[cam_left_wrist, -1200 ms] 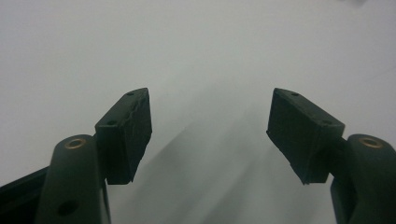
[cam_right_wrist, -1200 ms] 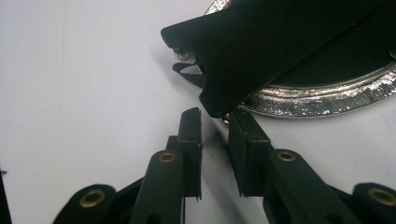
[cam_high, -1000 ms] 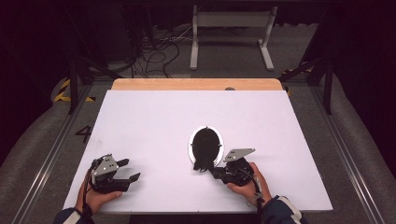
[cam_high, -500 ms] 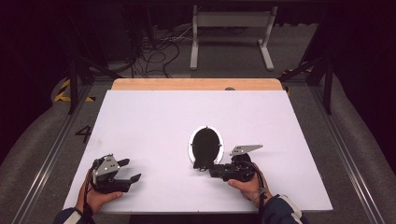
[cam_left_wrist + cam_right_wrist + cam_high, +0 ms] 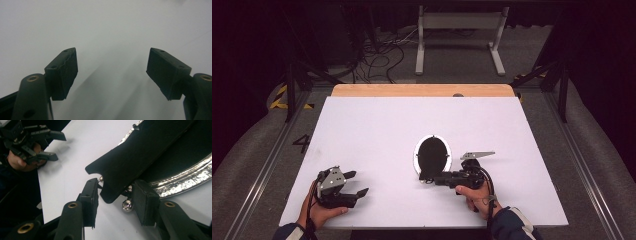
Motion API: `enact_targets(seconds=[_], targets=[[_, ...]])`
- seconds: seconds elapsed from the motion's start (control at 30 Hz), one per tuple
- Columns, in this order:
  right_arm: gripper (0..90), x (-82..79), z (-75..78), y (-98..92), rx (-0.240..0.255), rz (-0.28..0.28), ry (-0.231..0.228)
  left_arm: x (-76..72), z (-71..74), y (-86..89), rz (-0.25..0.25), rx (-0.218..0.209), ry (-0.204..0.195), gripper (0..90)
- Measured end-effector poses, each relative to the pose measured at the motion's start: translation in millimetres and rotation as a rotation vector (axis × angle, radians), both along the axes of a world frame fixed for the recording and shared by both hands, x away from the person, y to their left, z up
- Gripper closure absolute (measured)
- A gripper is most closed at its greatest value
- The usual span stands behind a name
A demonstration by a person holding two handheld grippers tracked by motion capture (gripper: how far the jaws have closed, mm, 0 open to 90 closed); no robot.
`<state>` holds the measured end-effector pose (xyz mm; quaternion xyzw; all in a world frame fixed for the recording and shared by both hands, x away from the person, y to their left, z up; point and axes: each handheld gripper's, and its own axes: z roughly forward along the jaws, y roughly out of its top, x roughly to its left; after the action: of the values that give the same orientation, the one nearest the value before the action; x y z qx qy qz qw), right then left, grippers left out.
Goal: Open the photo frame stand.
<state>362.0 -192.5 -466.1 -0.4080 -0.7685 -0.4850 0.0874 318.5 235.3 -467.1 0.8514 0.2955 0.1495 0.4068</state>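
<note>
Mirror (image 5: pixel 432 156) lies flat on the table (image 5: pixel 372 130), its black stand between the right gripper's (image 5: pixel 430 179) just-opening, loosened jaws.

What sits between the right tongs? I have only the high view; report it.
Observer: The black stand flap of the oval silver-rimmed frame lies between the right tongs. Their jaws have just been opening, and the nearer pad looks clear of it.
Operator: Now check the left tongs.
Observer: The left tongs stand open with nothing between them, over the bare white table.
</note>
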Motion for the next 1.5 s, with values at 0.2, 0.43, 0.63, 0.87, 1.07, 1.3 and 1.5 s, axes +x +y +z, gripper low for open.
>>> enact_targets(seconds=[0.2,0.43,0.63,0.87,1.07,1.3,1.5], targets=[[52.4,3.0,-0.8,0.1,0.022,-0.003,0.022,0.6,-0.4,-3.6,-0.007,0.014,-0.002,22.1],[51.4,9.3,-0.8,2.4,0.075,-0.020,0.069,0.2,-0.2,-6.8,-0.011,0.006,-0.005,16.8],[49.9,16.4,-1.6,2.8,0.120,-0.055,0.106,0.7,0.3,-7.5,0.000,-0.020,-0.005,6.4],[47.8,21.1,-2.9,7.9,0.148,-0.061,0.128,0.2,1.4,-10.7,-0.017,-0.024,-0.029,2.9],[49.7,22.6,-4.5,7.7,0.162,-0.055,0.135,1.9,1.6,-16.6,-0.021,-0.025,-0.028,3.0],[53.7,21.8,-4.5,8.5,0.149,-0.028,0.103,12.6,4.6,-21.2,-0.001,-0.050,-0.019,4.7],[55.4,21.2,-3.9,9.9,0.140,-0.013,0.074,27.5,6.7,-29.3,-0.008,-0.067,-0.011,5.7]])
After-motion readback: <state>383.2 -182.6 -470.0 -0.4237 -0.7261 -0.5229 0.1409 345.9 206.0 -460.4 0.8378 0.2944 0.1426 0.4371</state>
